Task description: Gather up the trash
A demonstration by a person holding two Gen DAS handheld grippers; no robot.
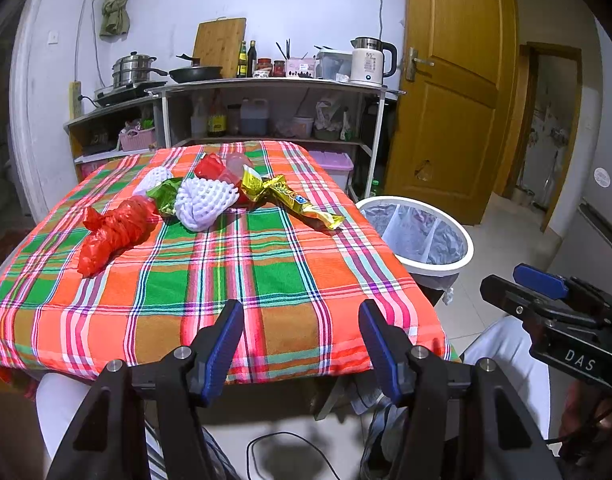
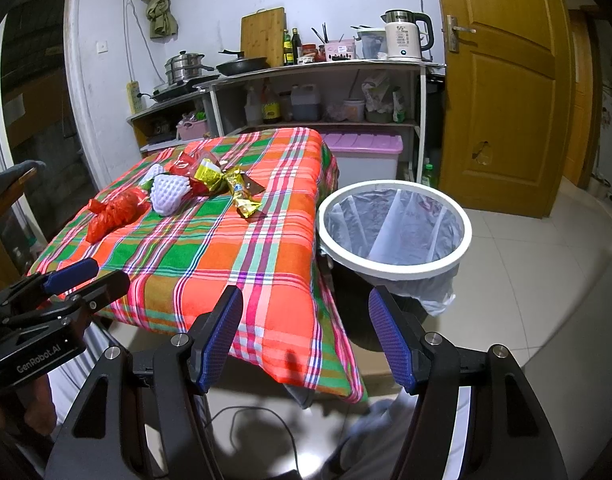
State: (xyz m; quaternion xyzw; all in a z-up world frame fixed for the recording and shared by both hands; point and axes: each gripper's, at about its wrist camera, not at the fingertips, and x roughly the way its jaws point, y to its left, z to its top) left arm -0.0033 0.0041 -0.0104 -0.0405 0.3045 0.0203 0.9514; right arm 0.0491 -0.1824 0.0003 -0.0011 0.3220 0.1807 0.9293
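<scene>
Trash lies on the far half of a plaid-covered table point(image 1: 234, 264): a crumpled red plastic bag point(image 1: 114, 232), a white foam fruit net point(image 1: 204, 204), a green wrapper point(image 1: 166, 196), a yellow snack wrapper point(image 1: 294, 200) and a red packet point(image 1: 210, 166). A white-rimmed trash bin point(image 1: 417, 232) with a clear liner stands on the floor right of the table point(image 2: 242, 248), also the bin point(image 2: 393, 228). My left gripper point(image 1: 302, 316) hovers open over the table's near edge, nothing between its blue pads. My right gripper point(image 2: 306, 304) is open too, over the table's near right corner.
Behind the table stand metal shelves point(image 1: 274, 88) with a kettle, pans, bottles and a cutting board. A pink-lidded storage box point(image 2: 361, 148) sits under them. A wooden door point(image 1: 457, 80) is at the right. A person's legs and a cable show below the grippers.
</scene>
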